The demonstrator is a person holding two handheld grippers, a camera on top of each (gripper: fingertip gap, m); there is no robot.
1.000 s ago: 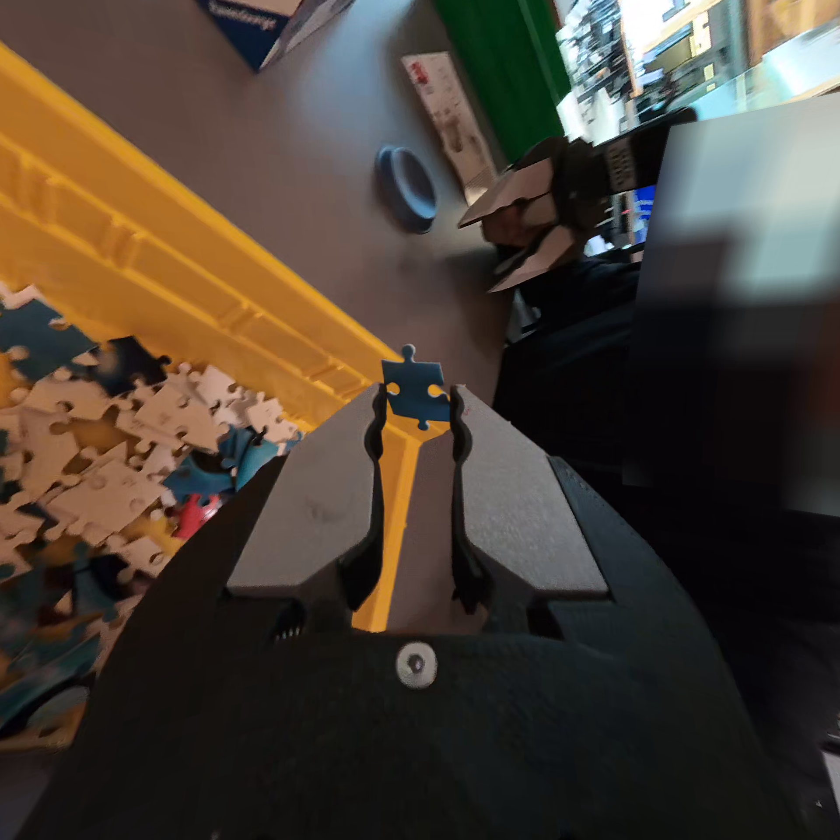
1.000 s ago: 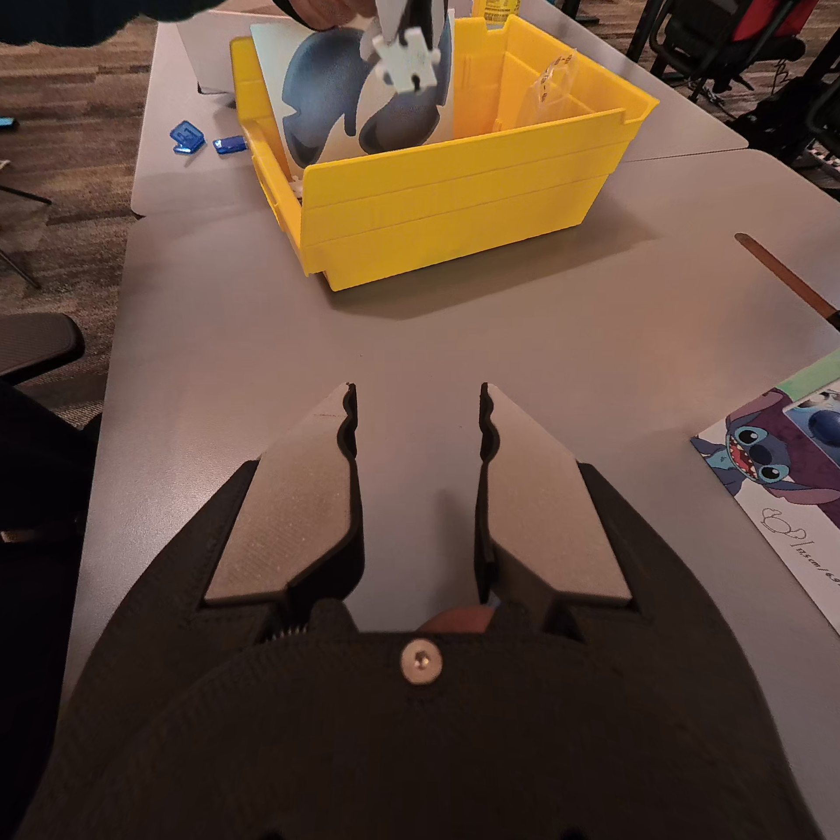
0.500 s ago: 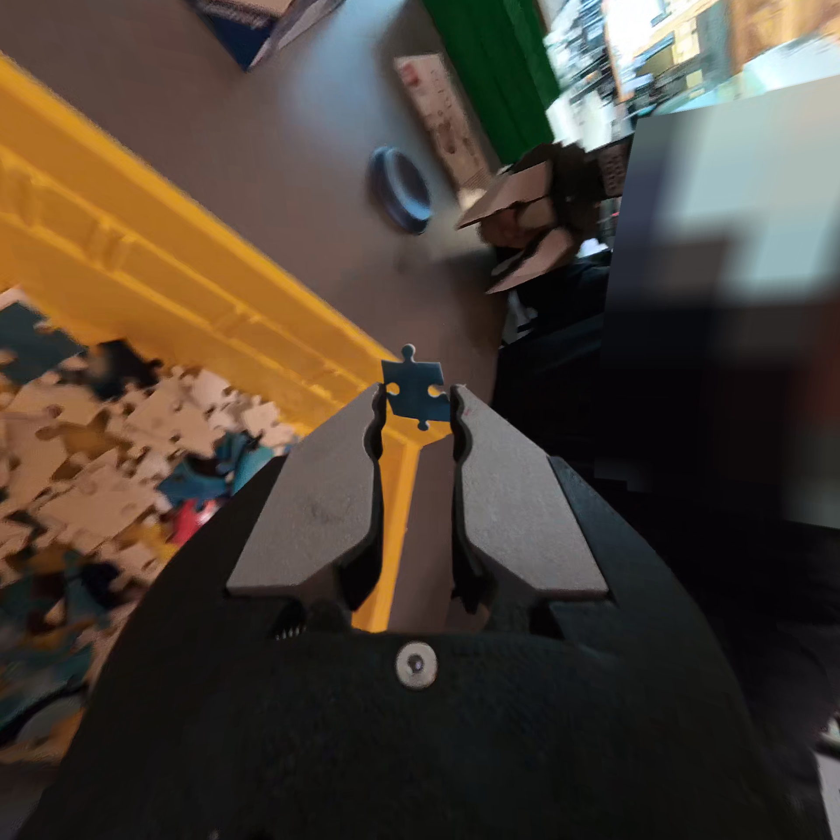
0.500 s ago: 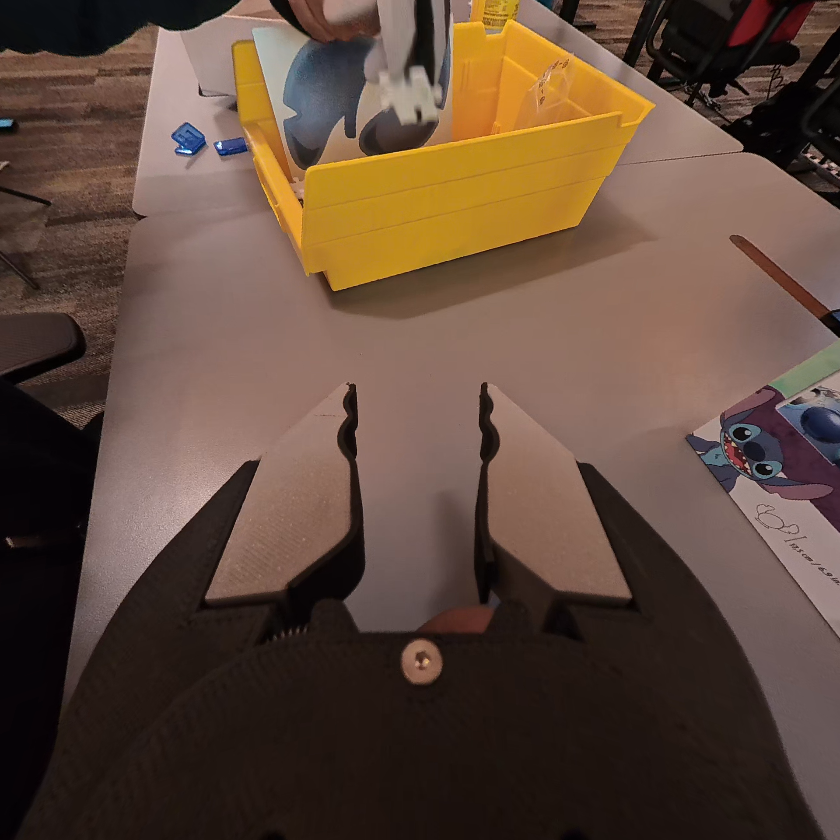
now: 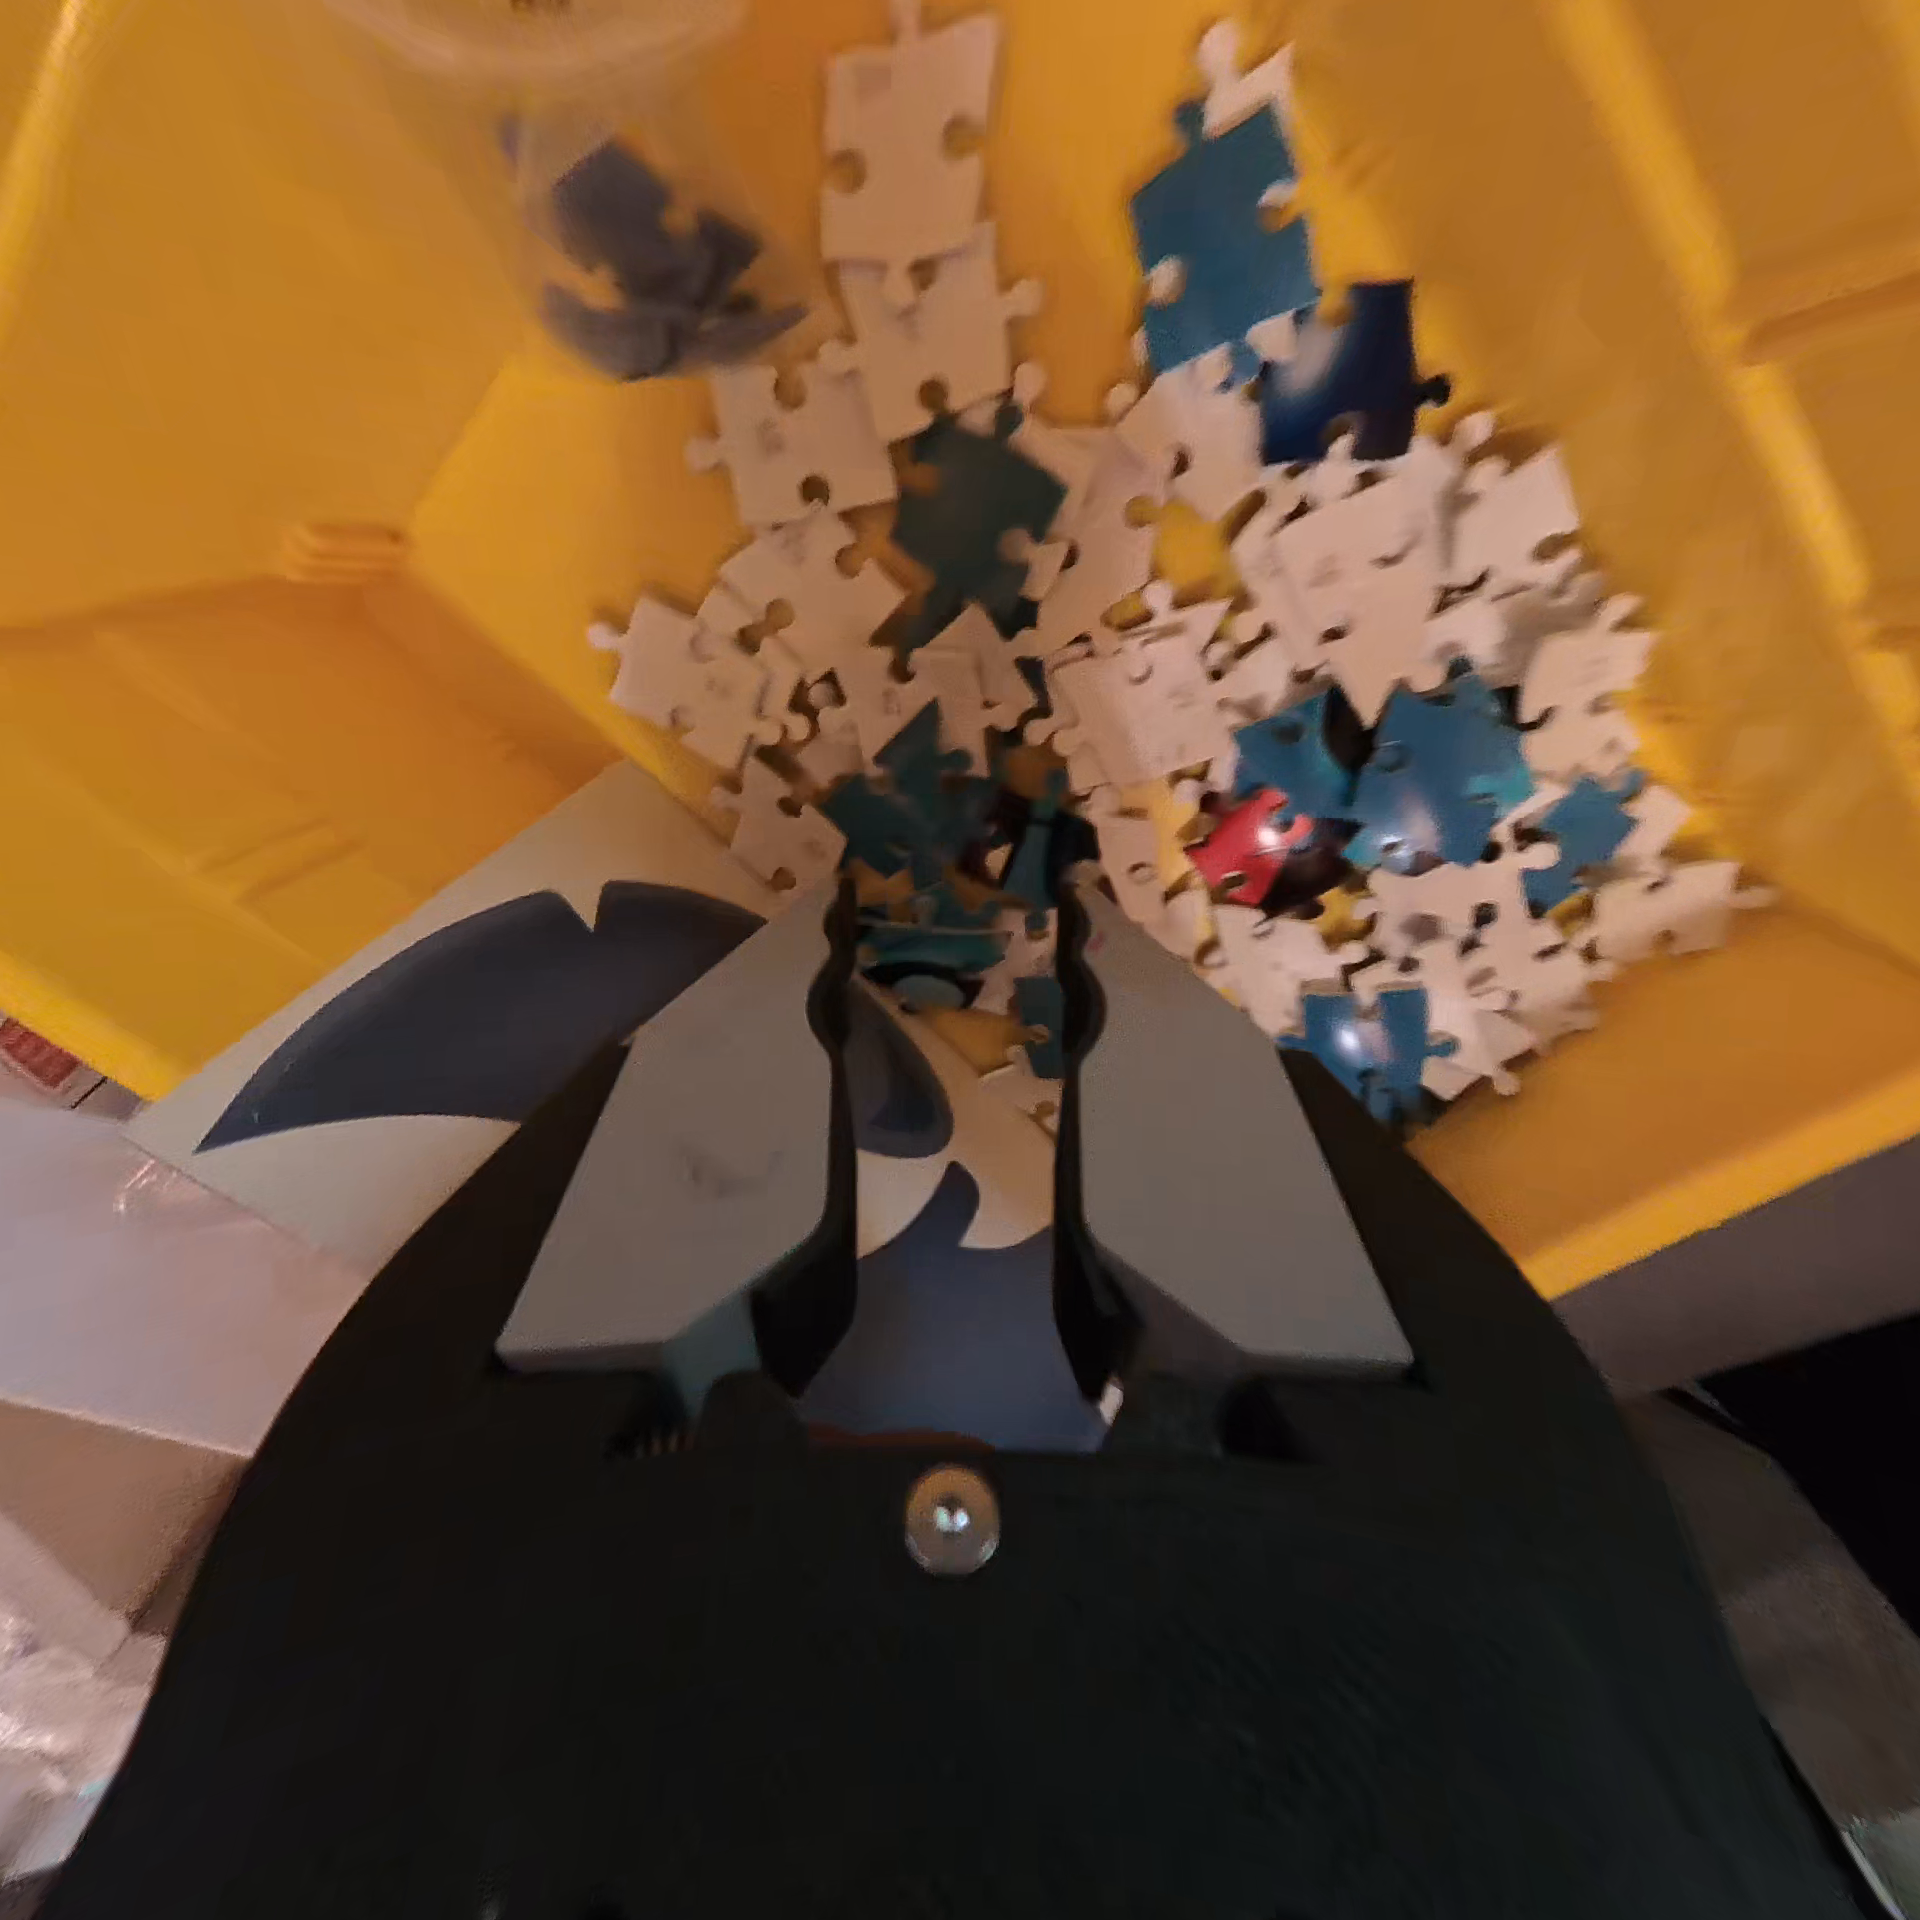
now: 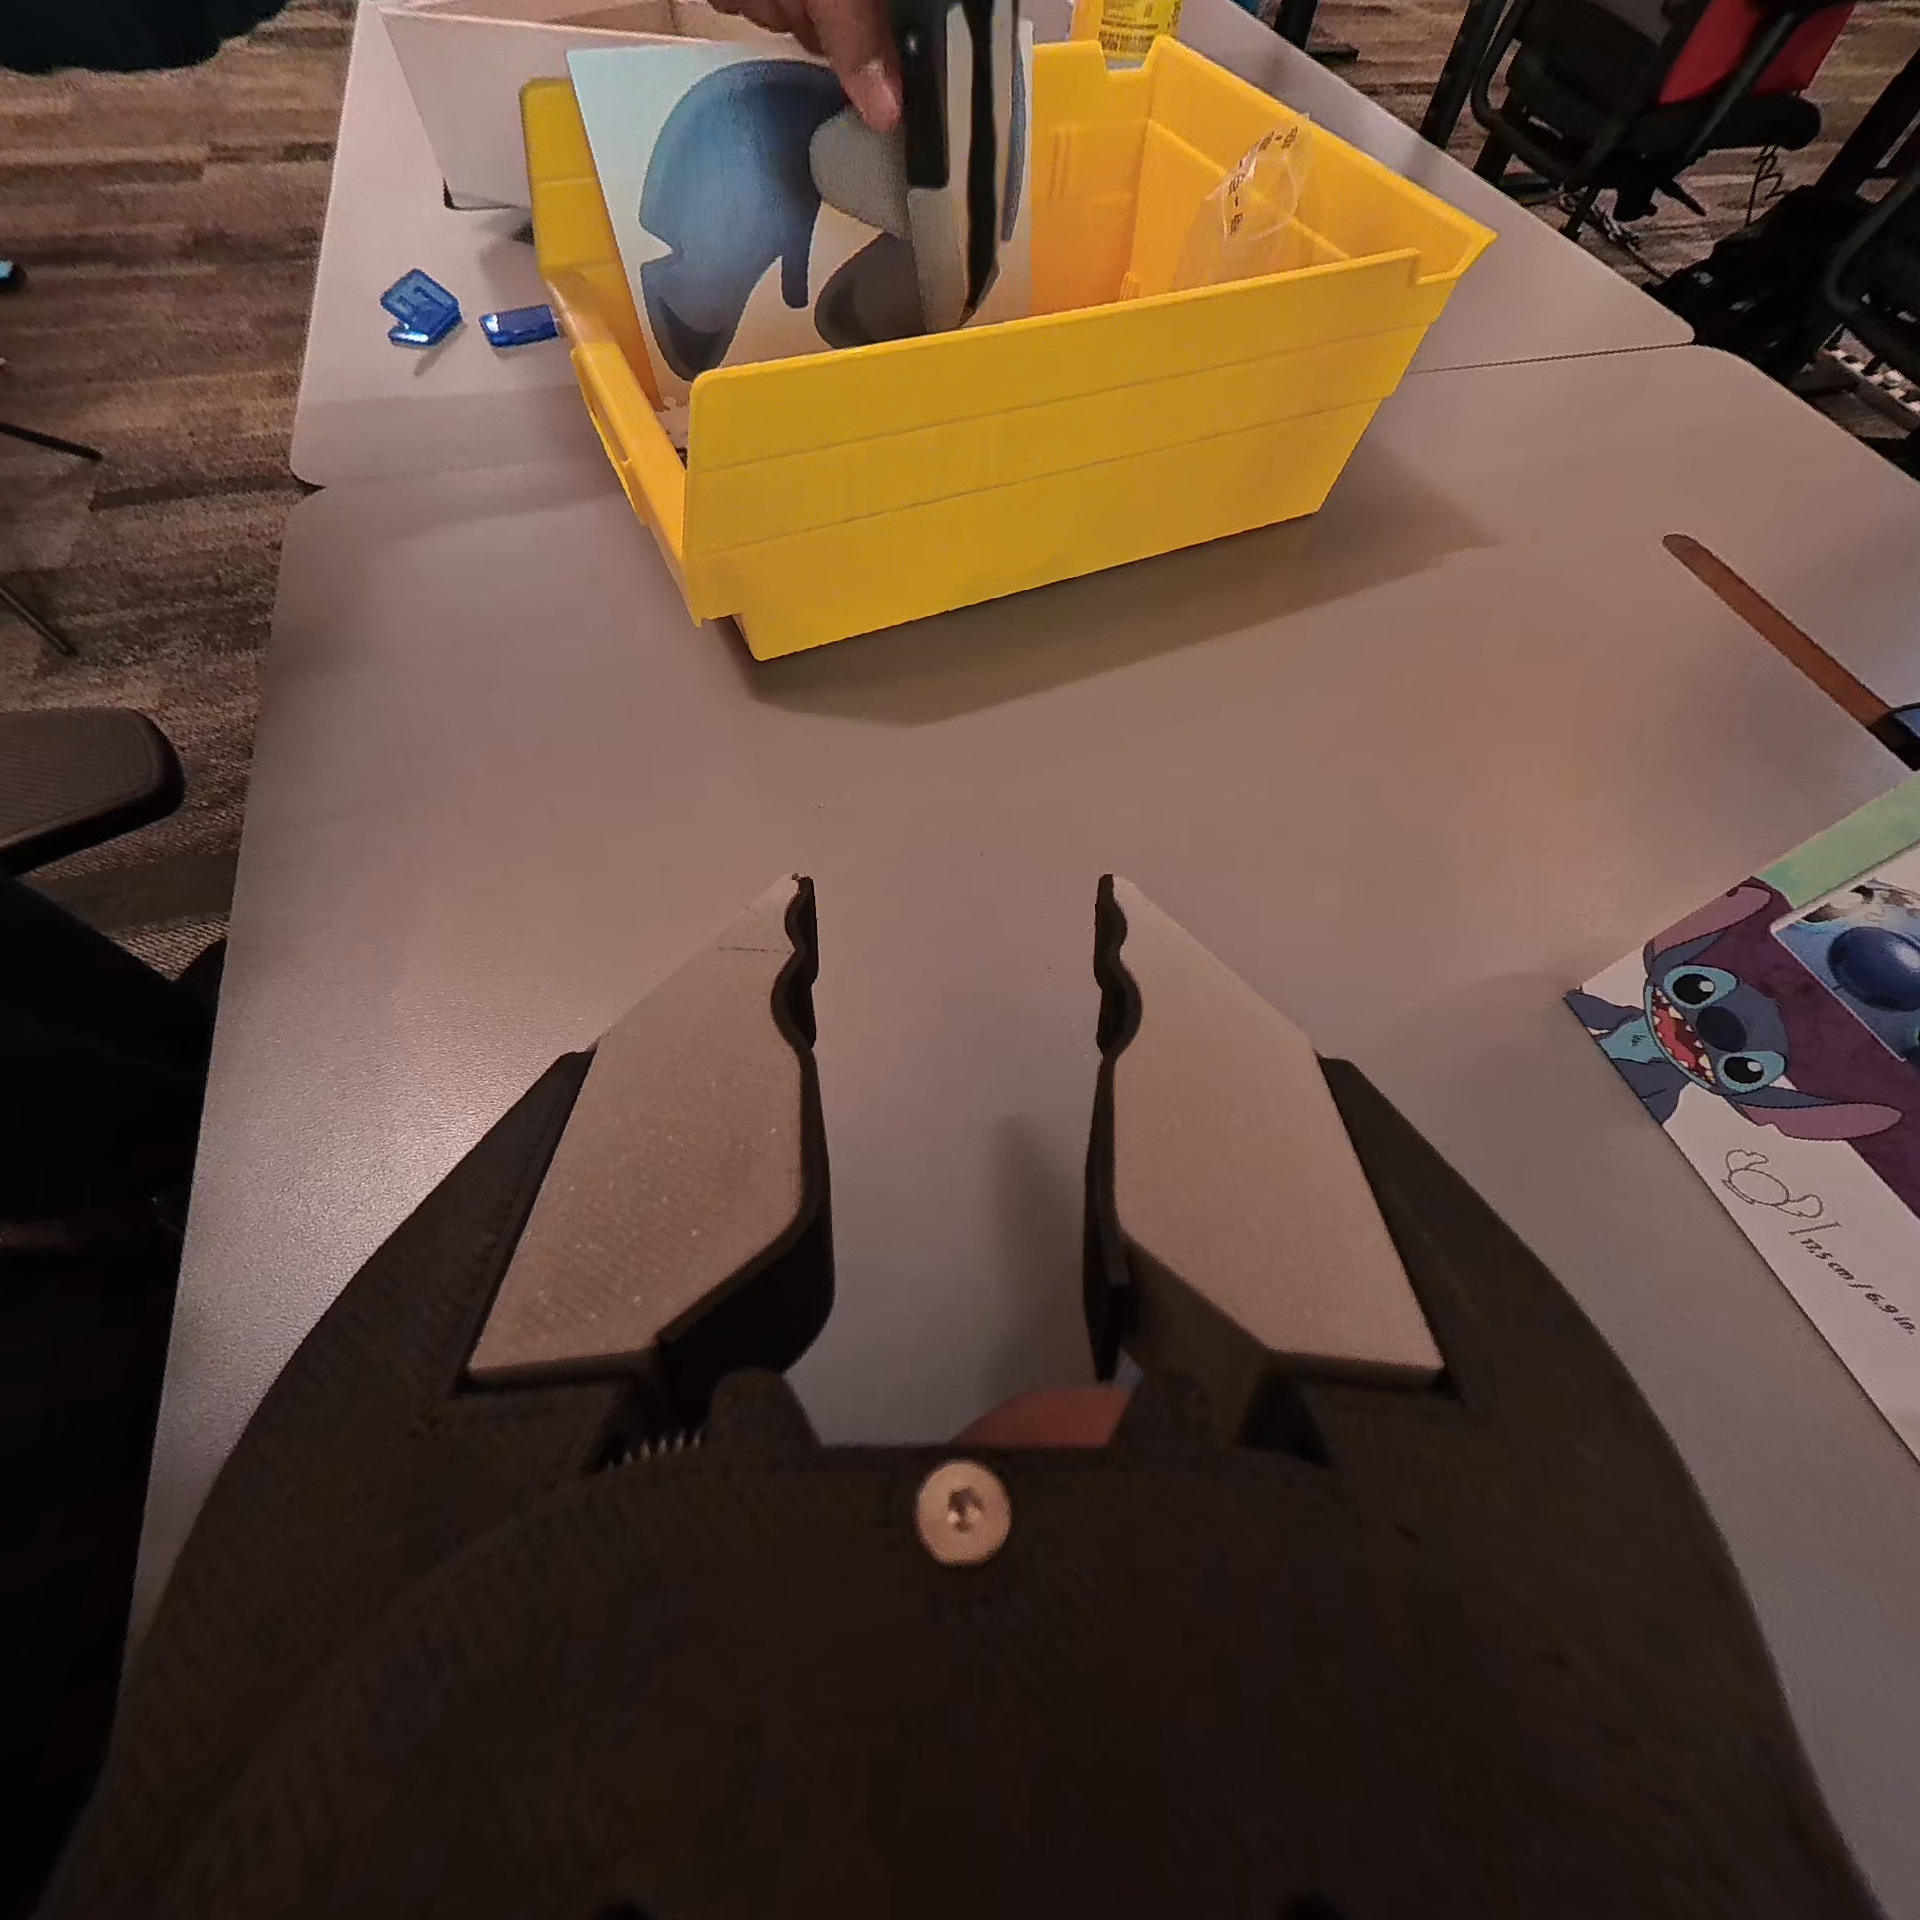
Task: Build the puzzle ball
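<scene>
The left hand-held gripper (image 5: 951,914) has swung from pointing out over the counter to pointing down into the yellow bin (image 5: 312,468). A second ago it held a blue piece up between its tips, clear of the bin wall; now no piece stands out there. Its jaws are a little apart, tips just above or in the heap of puzzle pieces (image 5: 1299,675), but blur and the clutter behind them hide whether anything is pinched, so I cannot tell if it is gripping or empty. The heap lies mostly white side up, with blue, teal and one red piece mixed in, and a printed sheet (image 5: 436,997) leans at the near left of the bin. A small clear bag (image 5: 644,281) of dark bits lies at the far left.

In the right wrist view the left hand-held gripper (image 6: 951,156) reaches down inside the bin (image 6: 1039,499), which sits far across the counter (image 6: 935,758). The right hand-held gripper (image 6: 956,914) has not moved: open, empty, low over bare counter. A picture sheet (image 6: 1787,1091) lies at the near right.

Judged from this, no ball is started; the piece has probably gone back to the heap, so picking is starting over.
</scene>
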